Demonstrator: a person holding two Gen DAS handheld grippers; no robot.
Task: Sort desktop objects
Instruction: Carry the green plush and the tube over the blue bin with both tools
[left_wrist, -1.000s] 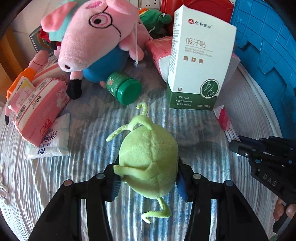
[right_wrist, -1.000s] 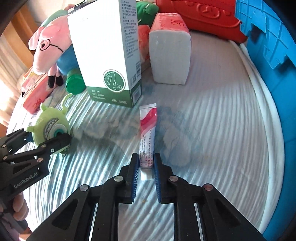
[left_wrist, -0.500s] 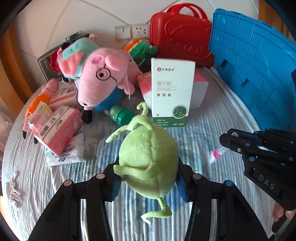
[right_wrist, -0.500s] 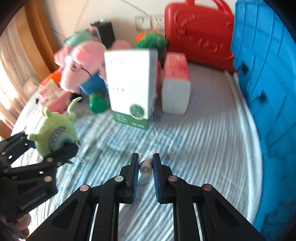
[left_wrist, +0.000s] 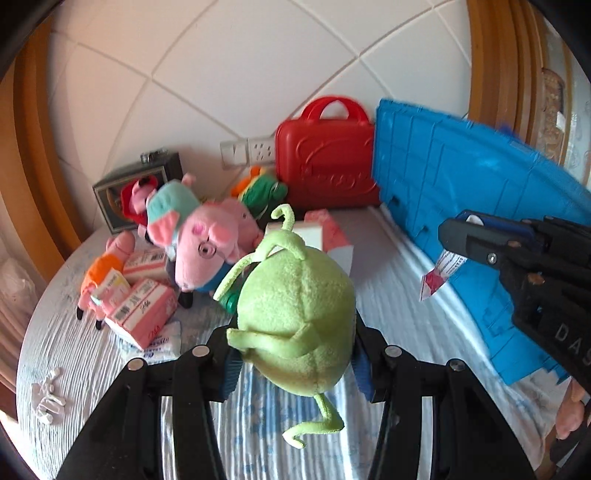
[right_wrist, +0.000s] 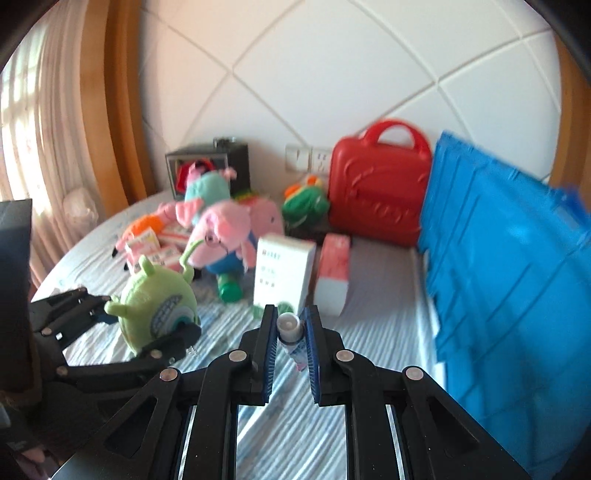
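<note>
My left gripper (left_wrist: 293, 363) is shut on a green one-eyed monster plush (left_wrist: 295, 317) and holds it well above the striped table; the plush also shows in the right wrist view (right_wrist: 157, 306). My right gripper (right_wrist: 290, 345) is shut on a small pink-and-white tube (right_wrist: 290, 330), lifted off the table. In the left wrist view the tube (left_wrist: 441, 273) hangs from the right gripper (left_wrist: 465, 240) next to the blue crate (left_wrist: 480, 206).
A pink pig plush (left_wrist: 203, 243), pink tissue packs (left_wrist: 142, 310), a green bottle (right_wrist: 231, 290), a white-green box (right_wrist: 280, 273) and a red case (left_wrist: 327, 158) stand at the back. The blue crate (right_wrist: 509, 280) fills the right side.
Both grippers have risen from the table with their loads, so the views now show the wall. The tube has left the table and now hangs near the blue crate.
</note>
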